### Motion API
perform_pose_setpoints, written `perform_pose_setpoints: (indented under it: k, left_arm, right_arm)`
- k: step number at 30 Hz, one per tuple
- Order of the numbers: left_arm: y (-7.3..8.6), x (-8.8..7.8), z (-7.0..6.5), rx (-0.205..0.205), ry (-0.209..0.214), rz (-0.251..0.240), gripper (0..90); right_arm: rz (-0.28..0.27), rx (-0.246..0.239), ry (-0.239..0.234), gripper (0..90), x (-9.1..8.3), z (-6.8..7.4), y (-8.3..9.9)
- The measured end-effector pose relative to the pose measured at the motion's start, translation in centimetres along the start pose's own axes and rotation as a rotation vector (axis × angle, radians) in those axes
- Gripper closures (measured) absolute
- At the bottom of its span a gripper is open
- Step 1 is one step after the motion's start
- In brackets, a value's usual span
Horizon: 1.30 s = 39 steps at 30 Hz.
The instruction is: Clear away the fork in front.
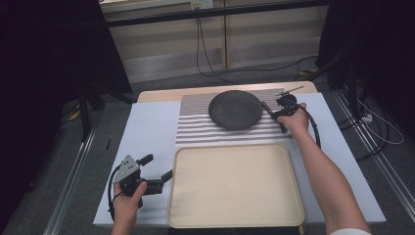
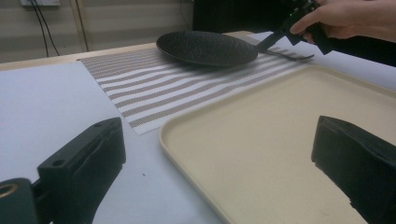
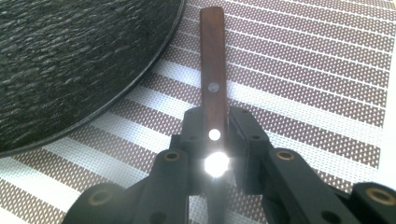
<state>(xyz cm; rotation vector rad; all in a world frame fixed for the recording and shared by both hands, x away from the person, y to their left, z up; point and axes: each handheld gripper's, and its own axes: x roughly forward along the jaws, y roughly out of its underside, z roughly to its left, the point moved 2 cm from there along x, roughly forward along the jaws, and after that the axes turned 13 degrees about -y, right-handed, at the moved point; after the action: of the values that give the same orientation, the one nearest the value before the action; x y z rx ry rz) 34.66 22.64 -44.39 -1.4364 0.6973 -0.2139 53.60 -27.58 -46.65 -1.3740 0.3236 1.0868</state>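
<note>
**Knife in the right claw, handle pointing at the plate**

The right gripper (image 3: 215, 140) was closed on a knife (image 3: 212, 65), its jaws pinching the wooden handle from both sides near the rivets, where a bright glare hid the detail. In the right gripper view the handle ran straight out toward 12 o'clock, its tip ending just beside the rim of the dark plate (image 3: 70, 60), which lay at about 10 o'clock from the jaws. Whether the tip touched the rim could not be told.

In the high view the plate (image 1: 236, 109) sat on the striped mat (image 1: 195, 128) at the table's far side, with the right gripper (image 1: 278, 111) at its 3 o'clock edge. The left gripper (image 1: 157, 172) rested open and empty at the 9 o'clock side of the beige tray (image 1: 235, 215), well away from the knife; the right hand was plainly the nearer one.
</note>
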Motion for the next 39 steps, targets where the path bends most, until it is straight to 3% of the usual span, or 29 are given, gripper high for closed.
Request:
perform_pose_setpoints:
  k: [7,15,24,29,34,39]
  left_arm:
    - [0.0,0.1,-0.1,0.007,0.005,0.003,3.3]
    - [-0.1,0.2,-0.2,0.003,0.009,-0.001,3.3]
    - [0.0,0.3,-0.4,0.013,0.007,0.006,3.3]
    - [0.0,0.3,-0.5,0.014,0.009,0.008,3.3]
    - [0.0,0.3,-0.5,0.011,0.009,0.006,3.3]
    - [-0.1,0.3,-0.6,0.011,0.012,0.005,3.3]
  right_arm:
    - [-0.017,0.005,-0.011,78.2,0.1,-0.2,0.3]
    - [-0.030,-0.006,0.023,78.5,0.2,0.2,0.5]
    - [-0.036,0.003,-0.012,78.6,-0.1,-0.1,0.4]
    - [-0.063,0.009,-0.045,78.5,-1.0,-0.1,0.3]
    - [-0.136,0.035,-0.071,78.6,-2.7,-0.5,0.5]
    - [-0.178,0.013,-0.089,78.5,-4.1,0.0,0.4]
